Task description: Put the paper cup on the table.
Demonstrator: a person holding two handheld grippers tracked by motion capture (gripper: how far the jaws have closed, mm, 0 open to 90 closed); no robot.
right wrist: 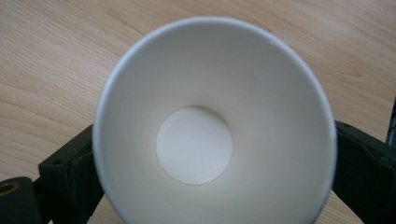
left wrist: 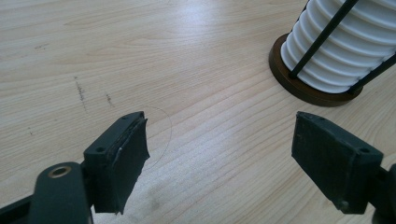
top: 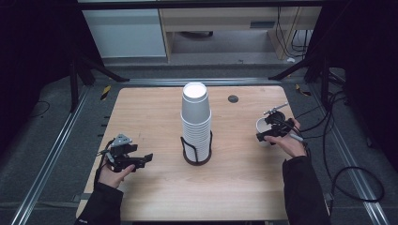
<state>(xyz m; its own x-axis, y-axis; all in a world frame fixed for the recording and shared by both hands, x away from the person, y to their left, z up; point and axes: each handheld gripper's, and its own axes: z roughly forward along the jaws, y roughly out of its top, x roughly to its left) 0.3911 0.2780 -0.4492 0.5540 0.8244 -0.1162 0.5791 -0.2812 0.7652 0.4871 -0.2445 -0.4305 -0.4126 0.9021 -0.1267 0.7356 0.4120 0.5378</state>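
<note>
Looking from the high view, the right claw (top: 273, 131) is mostly a dark tangle against the person's hand, and the white paper cup (top: 262, 126) it holds is half covered by it, so only part of the rim pokes out on the left. The right gripper view is clearer — the cup (right wrist: 212, 126) sits mouth toward the camera, its lower edge cut off by the frame, with a black jaw pressed against each side of its wall, so that claw is pinching the cup near the right edge of the worktop (top: 155, 112). You can see straight down to the round bottom, nothing in it. Over on the left, the left claw (top: 143, 159) hovers low near the front-left of the worktop with its jaws spread wide and nothing between them — bare wood grain in the gap. The stack of upside-down cups (top: 195, 119) stands in a wire holder (top: 197, 154) in the middle of the worktop, well apart from both claws; in the left gripper view the stack (left wrist: 345, 51) is cropped at the top right corner.
</note>
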